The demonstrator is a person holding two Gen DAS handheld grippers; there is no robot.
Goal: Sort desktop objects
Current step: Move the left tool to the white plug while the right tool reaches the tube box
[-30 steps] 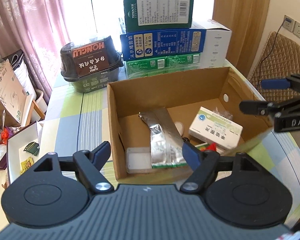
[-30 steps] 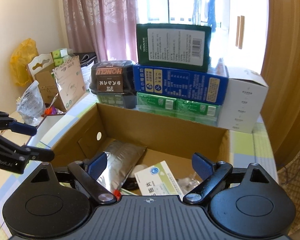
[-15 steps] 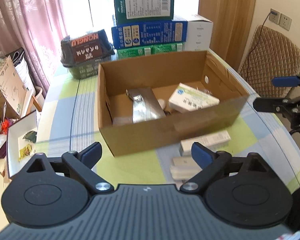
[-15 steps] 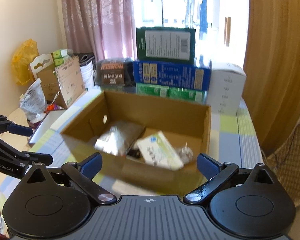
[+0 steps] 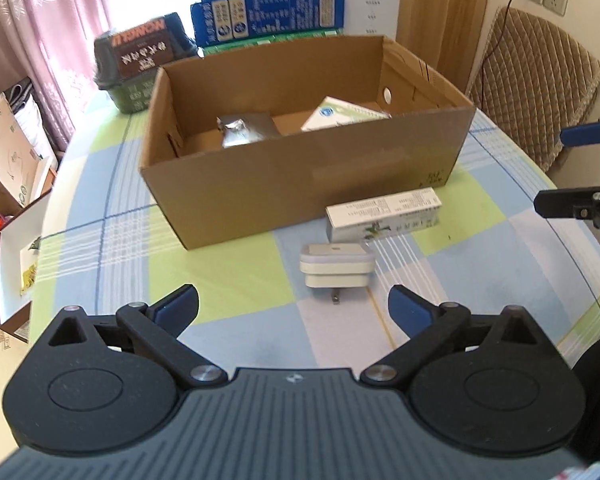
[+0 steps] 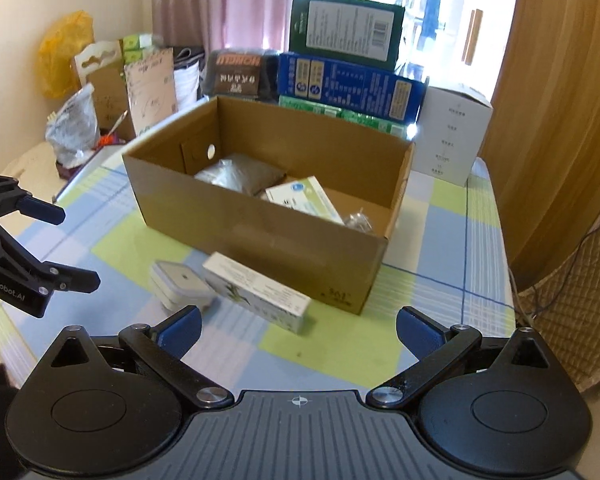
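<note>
Lying on the checked tablecloth just before the open cardboard box: one white plug adapter, prongs toward the camera, and beside it one long white carton, close to the box's front wall. Inside the box: silver foil pouch, white-green medicine box, crinkled clear wrapper. Left gripper: jaws opening, wide apart, nothing between them. Right gripper: jaws spread wide, empty. Behind: stacked packaging boxes.
</note>
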